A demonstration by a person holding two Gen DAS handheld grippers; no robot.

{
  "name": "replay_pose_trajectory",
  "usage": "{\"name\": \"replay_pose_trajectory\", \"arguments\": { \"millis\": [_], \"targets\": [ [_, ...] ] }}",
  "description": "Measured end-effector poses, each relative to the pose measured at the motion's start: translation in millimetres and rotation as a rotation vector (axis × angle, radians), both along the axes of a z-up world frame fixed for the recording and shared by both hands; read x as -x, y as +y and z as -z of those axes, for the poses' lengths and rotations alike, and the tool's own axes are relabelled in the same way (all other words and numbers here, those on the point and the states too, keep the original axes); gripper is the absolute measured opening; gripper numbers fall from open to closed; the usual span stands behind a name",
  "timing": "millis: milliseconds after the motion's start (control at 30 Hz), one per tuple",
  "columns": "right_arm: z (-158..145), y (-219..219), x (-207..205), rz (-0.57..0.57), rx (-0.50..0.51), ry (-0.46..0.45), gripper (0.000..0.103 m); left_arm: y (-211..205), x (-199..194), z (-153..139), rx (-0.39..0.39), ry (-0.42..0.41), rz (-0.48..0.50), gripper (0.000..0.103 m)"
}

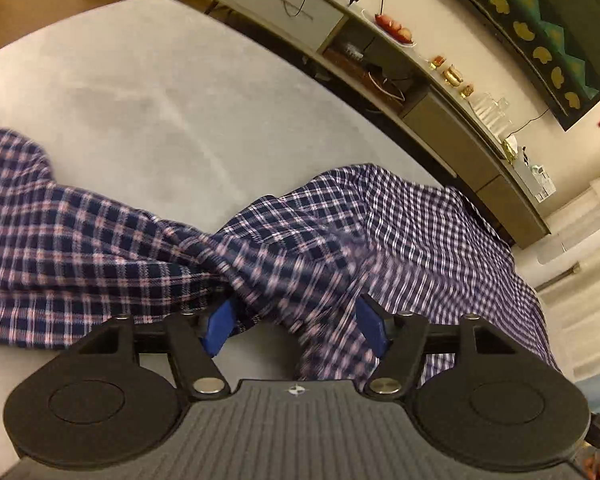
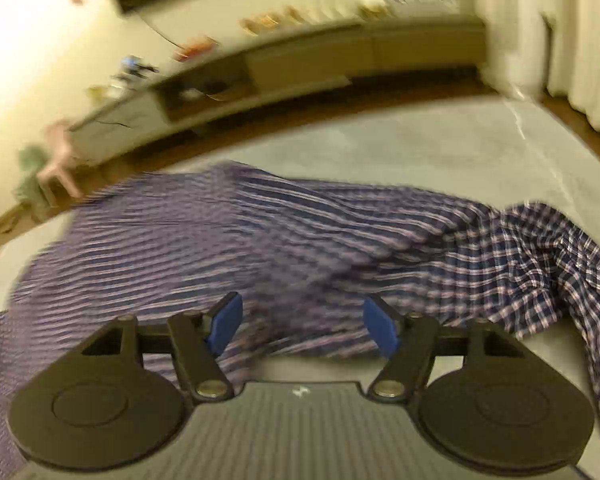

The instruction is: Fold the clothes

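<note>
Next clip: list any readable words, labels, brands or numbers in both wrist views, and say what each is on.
No readable text in either view.
Small emblem on the left gripper's body: a symbol, no letters.
The same mark on the right gripper's body: blurred.
Items on the sideboard: too small to read.

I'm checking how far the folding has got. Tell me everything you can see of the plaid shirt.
The plaid shirt is thin woven cloth, it seems, checked in navy, white and pink. It lies unfolded and rumpled across the grey surface, bunched into twisted ridges near the middle, one part stretching off to the side. In the right wrist view it is mostly motion-blurred. The left gripper stands open with cloth draped between its blue pads, not pinched. The right gripper is open just above the fabric.
</note>
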State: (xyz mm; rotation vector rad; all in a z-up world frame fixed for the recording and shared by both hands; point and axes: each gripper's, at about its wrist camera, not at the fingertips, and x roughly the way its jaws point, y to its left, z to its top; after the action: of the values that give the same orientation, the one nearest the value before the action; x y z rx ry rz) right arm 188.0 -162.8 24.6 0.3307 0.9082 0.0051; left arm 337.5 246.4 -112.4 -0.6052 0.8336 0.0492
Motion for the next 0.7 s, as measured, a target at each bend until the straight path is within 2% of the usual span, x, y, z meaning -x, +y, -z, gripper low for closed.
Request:
{"name": "replay_pose_trajectory", "arguments": {
  "millis": [33, 100, 133, 167, 233, 267, 300, 400, 500, 600, 700],
  "targets": [
    [12.9, -5.7, -9.7, 0.012, -0.017, 0.017, 0.064, 3.7, -4.4, 1.5, -0.006, -0.015, -0.011, 0.068],
    [24.8, -16.9, -9.2, 0.034, -0.047, -0.007, 0.062, 12.7, -12.2, 4.6, -0.017, -0.049, -0.036, 0.068],
    [26.5, -21.3, -7.9, 0.050, -0.025, -0.029, 0.059, 19.3, -17.0, 6.6, -0.045, -0.062, -0.063, 0.068],
    [28.6, -23.3, -9.2, 0.063, 0.043, -0.040, 0.059, 25.6, -20.1, 7.5, -0.065, -0.070, -0.098, 0.065],
    [36.5, -25.3, -16.1, 0.086, 0.241, -0.041, 0.061, 38.2, -24.2, 9.2, -0.085, -0.085, -0.161, 0.064],
    [38.8, -27.1, -17.6, 0.091, 0.301, -0.039, 0.064, 43.0, -23.2, 8.8, -0.087, -0.089, -0.174, 0.064],
    [38.8, -30.1, -16.4, 0.087, 0.304, -0.032, 0.066, 47.2, -21.7, 7.9, -0.091, -0.091, -0.183, 0.064],
    [30.5, -33.0, -18.7, 0.078, 0.328, -0.027, 0.061, 56.5, -17.6, 6.0, -0.053, -0.085, -0.193, 0.065],
    [-11.0, -9.2, -20.9, 0.061, 0.327, -0.136, 0.060, 66.3, -5.4, 2.9, 0.056, -0.092, -0.226, 0.069],
    [-66.6, 49.1, -6.7, -0.080, 0.233, -0.285, 0.060, 69.4, 16.8, 2.9, 0.182, -0.110, -0.275, 0.070],
    [-89.2, 164.9, -4.5, -0.394, 0.217, -0.347, 0.062, 83.0, 50.5, -2.5, 0.271, -0.142, -0.316, 0.070]
  ]
}}
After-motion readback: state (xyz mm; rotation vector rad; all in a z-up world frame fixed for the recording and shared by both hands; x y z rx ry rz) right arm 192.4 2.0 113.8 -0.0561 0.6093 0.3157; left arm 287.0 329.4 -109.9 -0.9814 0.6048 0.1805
